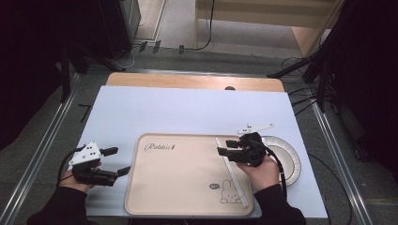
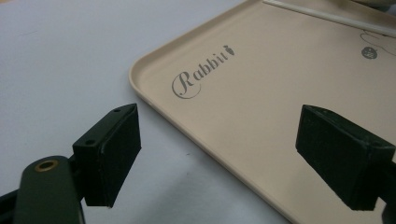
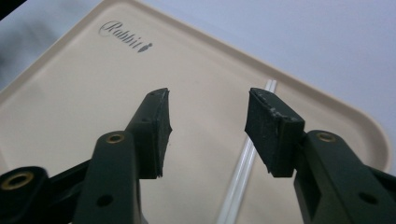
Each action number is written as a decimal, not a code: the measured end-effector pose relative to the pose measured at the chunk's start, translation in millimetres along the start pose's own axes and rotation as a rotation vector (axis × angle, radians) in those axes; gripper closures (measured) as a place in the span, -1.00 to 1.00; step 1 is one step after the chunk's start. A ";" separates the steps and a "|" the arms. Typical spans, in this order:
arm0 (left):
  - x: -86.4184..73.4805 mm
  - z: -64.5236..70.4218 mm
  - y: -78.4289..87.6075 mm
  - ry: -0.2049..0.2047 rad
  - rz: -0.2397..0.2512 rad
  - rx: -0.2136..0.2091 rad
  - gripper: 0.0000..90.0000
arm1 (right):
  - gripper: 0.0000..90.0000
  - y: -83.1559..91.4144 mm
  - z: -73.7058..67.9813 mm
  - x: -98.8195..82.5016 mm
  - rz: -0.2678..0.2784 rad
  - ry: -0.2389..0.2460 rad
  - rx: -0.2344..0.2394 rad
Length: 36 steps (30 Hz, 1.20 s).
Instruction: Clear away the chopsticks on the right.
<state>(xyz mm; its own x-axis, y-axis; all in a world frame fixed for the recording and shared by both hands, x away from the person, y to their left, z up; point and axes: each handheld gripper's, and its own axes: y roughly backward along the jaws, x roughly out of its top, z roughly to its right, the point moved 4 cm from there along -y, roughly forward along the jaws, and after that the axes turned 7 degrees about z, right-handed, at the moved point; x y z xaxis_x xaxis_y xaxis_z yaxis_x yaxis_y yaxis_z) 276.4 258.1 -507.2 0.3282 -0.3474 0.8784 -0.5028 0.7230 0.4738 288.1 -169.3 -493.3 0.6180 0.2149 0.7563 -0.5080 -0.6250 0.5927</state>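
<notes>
Clearly, the right gripper [image 1: 224, 146] stood half open above the right part of the tray [image 1: 155, 197], with nothing between its jaws. In the right gripper view the two black pads [image 3: 273, 128] were apart and bare, and the thin white stick [image 3: 243, 179] lay on the tray below them, a little toward the right pad.

From the high view, the stick [image 1: 232, 171] lay flat on the tray and ran from about 11 o'clock to about 5 o'clock, near the right rim and past the small rabbit drawing [image 1: 229, 191]. At 3 o'clock from this gripper, just off the tray, a white paper plate [image 1: 288, 157] rested on the table [image 1: 187, 112].

The left gripper [image 1: 119, 161] was held over the table at 9 o'clock from the tray, its jaws wide and empty, pointing at the tray's left rim.

The stick seemed to be very light, thin and rather stiff, and probably smooth, so it could roll or slip on the smooth tray. I judged it could also bend or snap under hard pressure. Because it lay flat, the pads would need to come down on both sides of it, across its length, near the middle, so that it stays level. A soft, slow closing seemed better than a strong one.
</notes>
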 end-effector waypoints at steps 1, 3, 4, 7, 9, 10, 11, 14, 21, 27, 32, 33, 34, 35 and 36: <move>0.0 -0.1 0.1 -0.002 -0.001 -0.001 -0.67 | 0.11 3.6 1.0 -0.7 0.000 0.016 0.023; -0.2 -0.1 -0.2 0.000 -0.003 0.000 -0.67 | 0.11 12.5 2.6 -2.0 0.004 0.023 0.041; -0.2 0.0 -0.3 0.000 -0.003 -0.001 -0.67 | 0.09 16.9 4.1 -2.9 0.005 0.035 0.044; -0.2 0.1 -0.5 0.000 -0.004 0.000 -0.67 | -0.01 30.7 7.9 -5.4 0.018 0.035 0.053; -0.2 0.1 -0.5 0.000 -0.004 0.000 -0.67 | -0.09 39.9 10.0 -7.0 0.036 0.059 0.052; -0.2 0.1 -0.4 0.000 -0.004 0.000 -0.67 | -0.13 45.6 11.2 -8.4 0.046 0.087 0.048; -0.2 0.1 -0.5 0.000 -0.004 0.000 -0.67 | -0.16 48.8 11.8 -9.4 0.049 0.101 0.044; -0.3 0.1 -0.7 0.000 -0.004 0.000 -0.67 | -0.22 60.1 14.7 -14.4 0.053 0.128 0.029; 0.0 0.1 -0.2 -0.002 -0.001 -0.001 -0.67 | -0.27 81.3 22.6 -27.7 0.077 0.137 0.024; 0.2 0.2 0.2 -0.001 0.003 -0.002 -0.67 | -0.27 94.9 26.9 -35.2 0.095 0.137 0.025; 0.8 0.6 0.9 0.001 0.009 -0.002 -0.67 | -0.30 101.3 33.1 -43.1 0.099 0.128 0.019; 1.0 0.7 1.2 -0.003 0.009 -0.002 -0.67 | -0.30 101.9 34.1 -45.0 0.104 0.129 0.015; 1.1 0.8 1.2 -0.006 0.010 -0.002 -0.67 | -0.31 102.2 34.7 -47.3 0.106 0.127 0.013; 1.2 0.8 1.3 -0.006 0.011 -0.003 -0.67 | -0.31 102.6 35.2 -49.1 0.102 0.131 0.012; 1.2 0.8 1.5 -0.006 0.011 -0.003 -0.67 | -0.31 102.8 35.5 -50.2 0.102 0.136 0.010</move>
<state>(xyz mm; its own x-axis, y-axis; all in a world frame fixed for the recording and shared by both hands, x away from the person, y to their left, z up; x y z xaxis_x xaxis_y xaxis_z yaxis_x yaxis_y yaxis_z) 275.4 258.2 -505.4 0.3180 -0.3433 0.8837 -0.5042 0.7282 0.4643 226.2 -270.9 -480.2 0.4760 0.2491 0.8434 -0.5580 -0.6557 0.5086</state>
